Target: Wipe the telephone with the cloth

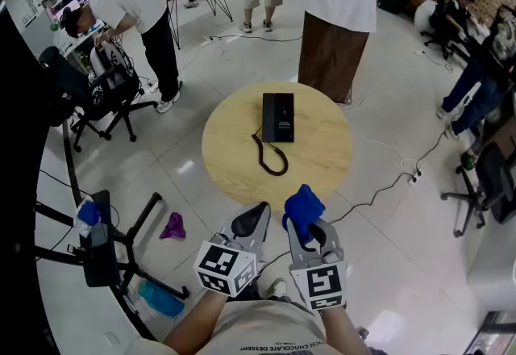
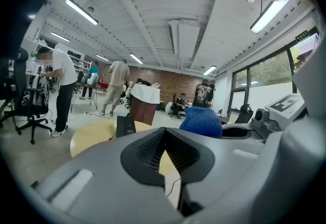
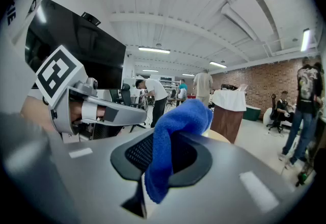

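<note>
Head view, looking steeply down. At centre: black telephone (image 1: 278,116) lying flat on round wooden table (image 1: 322,160), with dark cord (image 1: 270,158) looping toward the near edge.

At the table's near edge, side by side:
- Left gripper (image 1: 255,216), jaws pressed together with nothing between them.
- Right gripper (image 1: 305,226), clenched on blue cloth (image 1: 303,205), with the cloth bunched above the jaws and a fold hanging down between the pads.

Cloth well apart from the telephone.

Beyond the table: brown lectern (image 1: 326,55) draped in white. On the pale tiled floor at left: purple rag (image 1: 172,225) beside toppled black chair (image 1: 121,252). Farther back: a person bending over a desk.
</note>
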Tool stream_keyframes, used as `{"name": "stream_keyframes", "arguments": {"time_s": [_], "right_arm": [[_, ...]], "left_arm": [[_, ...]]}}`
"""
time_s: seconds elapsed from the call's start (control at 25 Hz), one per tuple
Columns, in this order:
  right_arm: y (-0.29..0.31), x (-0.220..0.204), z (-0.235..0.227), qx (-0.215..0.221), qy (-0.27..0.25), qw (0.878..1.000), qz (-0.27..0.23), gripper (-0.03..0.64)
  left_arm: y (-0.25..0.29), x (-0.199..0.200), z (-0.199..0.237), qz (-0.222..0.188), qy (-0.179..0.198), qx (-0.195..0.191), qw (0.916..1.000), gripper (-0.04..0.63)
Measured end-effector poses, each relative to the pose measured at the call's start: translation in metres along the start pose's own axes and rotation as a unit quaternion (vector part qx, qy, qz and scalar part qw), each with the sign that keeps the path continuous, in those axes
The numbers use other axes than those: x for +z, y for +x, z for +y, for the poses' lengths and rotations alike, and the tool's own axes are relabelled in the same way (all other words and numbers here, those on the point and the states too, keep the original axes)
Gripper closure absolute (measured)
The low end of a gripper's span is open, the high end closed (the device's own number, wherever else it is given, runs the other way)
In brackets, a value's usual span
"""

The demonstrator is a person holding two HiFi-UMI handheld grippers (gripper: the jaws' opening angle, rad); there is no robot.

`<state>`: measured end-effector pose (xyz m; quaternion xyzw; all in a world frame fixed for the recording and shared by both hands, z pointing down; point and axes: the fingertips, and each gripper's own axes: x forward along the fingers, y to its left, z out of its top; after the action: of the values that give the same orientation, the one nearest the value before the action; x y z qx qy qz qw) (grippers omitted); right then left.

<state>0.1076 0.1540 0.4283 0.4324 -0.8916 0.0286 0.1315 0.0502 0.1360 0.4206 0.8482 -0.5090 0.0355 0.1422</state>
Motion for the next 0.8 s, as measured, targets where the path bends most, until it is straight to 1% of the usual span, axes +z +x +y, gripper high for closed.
{"name": "stream_keyframes", "arguments": {"time_s": [0.2, 0.4, 0.56, 0.64, 0.72, 0.8], "right_arm": [[0.026, -0.002, -0.015, -0.004, -0.006, 1.0, 0.001, 0.554], [0.06, -0.001, -0.032, -0.006, -0.011, 1.0, 0.008, 0.554], [0.091, 0.002, -0.047, -0.012, -0.012, 1.0, 0.018, 0.554], [0.105, 0.005, -0.053, -0.013, -0.011, 1.0, 0.021, 0.554], [0.119, 0.007, -0.059, -0.015, -0.009, 0.999, 0.026, 0.554], [0.132, 0.008, -0.065, -0.017, -0.009, 0.999, 0.029, 0.554]], "left_arm": [[0.026, -0.003, 0.017, 0.012, -0.015, -0.016, 0.9997, 0.578], [0.063, -0.001, 0.048, 0.019, -0.029, -0.025, 0.9991, 0.578], [0.092, -0.002, 0.073, 0.032, -0.045, -0.037, 0.9978, 0.577], [0.106, -0.003, 0.084, 0.042, -0.048, -0.044, 0.997, 0.57], [0.118, -0.004, 0.093, 0.053, -0.047, -0.055, 0.996, 0.547], [0.13, -0.004, 0.103, 0.06, -0.046, -0.064, 0.9951, 0.546]]}}
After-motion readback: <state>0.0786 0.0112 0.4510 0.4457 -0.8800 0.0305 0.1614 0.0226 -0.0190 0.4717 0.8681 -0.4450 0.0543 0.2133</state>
